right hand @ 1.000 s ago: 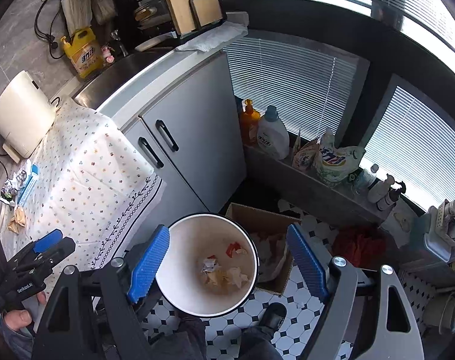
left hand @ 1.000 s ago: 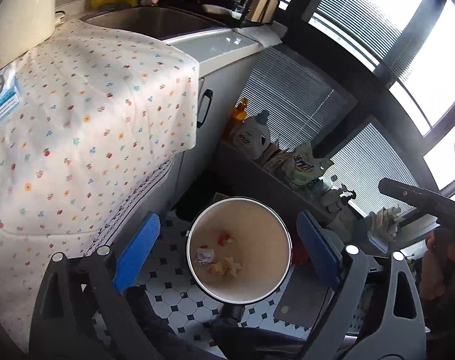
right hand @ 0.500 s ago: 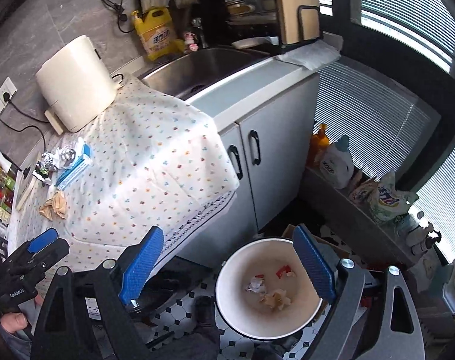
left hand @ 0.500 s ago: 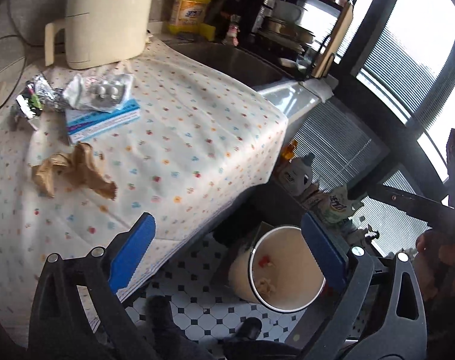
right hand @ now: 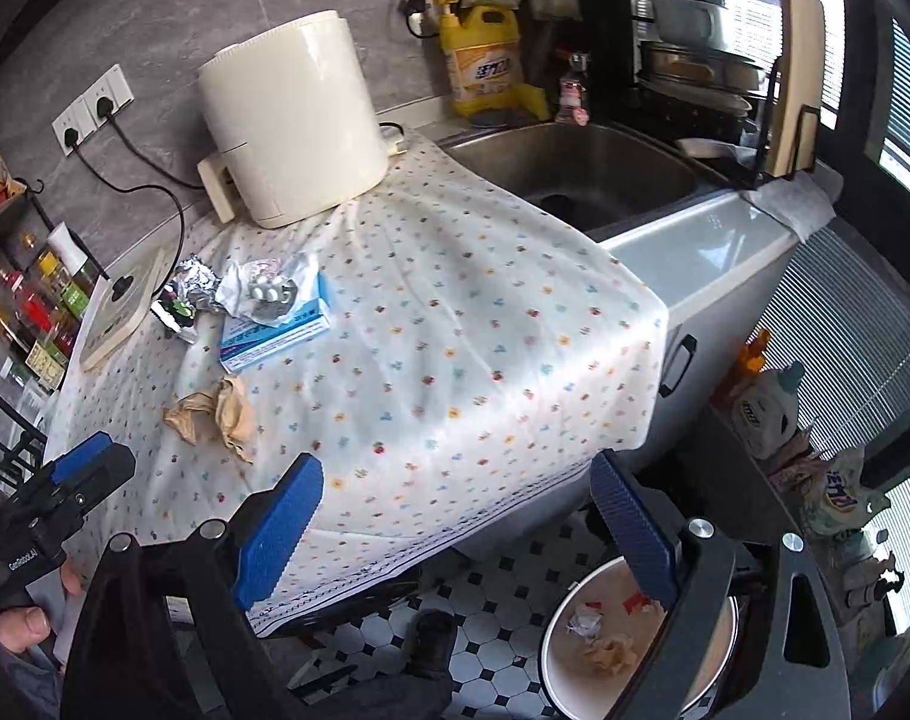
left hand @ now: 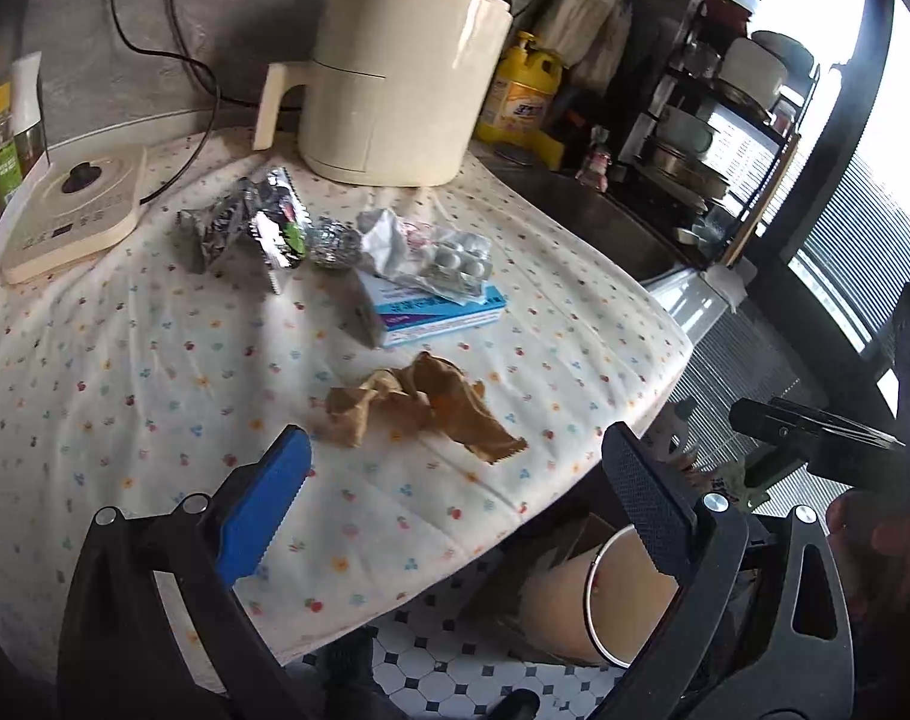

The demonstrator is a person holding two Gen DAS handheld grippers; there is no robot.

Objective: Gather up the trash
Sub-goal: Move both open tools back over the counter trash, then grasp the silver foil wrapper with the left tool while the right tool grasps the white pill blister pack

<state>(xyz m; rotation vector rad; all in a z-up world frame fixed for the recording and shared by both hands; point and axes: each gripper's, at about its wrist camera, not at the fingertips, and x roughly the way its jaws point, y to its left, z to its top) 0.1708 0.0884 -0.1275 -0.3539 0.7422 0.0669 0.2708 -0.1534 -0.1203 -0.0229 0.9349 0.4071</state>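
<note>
A crumpled brown paper (left hand: 422,405) (right hand: 215,414) lies on the floral tablecloth (left hand: 155,360) (right hand: 455,330). Behind it are a blue-and-white box (left hand: 437,312) (right hand: 278,333), a blister pack with crumpled white wrap (left hand: 449,258) (right hand: 266,291), and foil wrappers (left hand: 263,228) (right hand: 191,288). The white bin (left hand: 604,606) (right hand: 610,642) stands on the floor with crumpled trash inside. My left gripper (left hand: 455,504) is open and empty, just short of the brown paper. My right gripper (right hand: 455,534) is open and empty, over the table's front edge above the bin.
A cream air fryer (left hand: 395,72) (right hand: 293,120) and a flat cream appliance (left hand: 71,210) stand at the back of the table. A sink (right hand: 586,168), yellow detergent bottle (right hand: 484,60) and dish rack (right hand: 706,60) lie to the right. Bottles (right hand: 29,312) line the left.
Both grippers have swung up and left from over the bin toward the table. The left one now faces the brown paper. Both stay open and empty.
</note>
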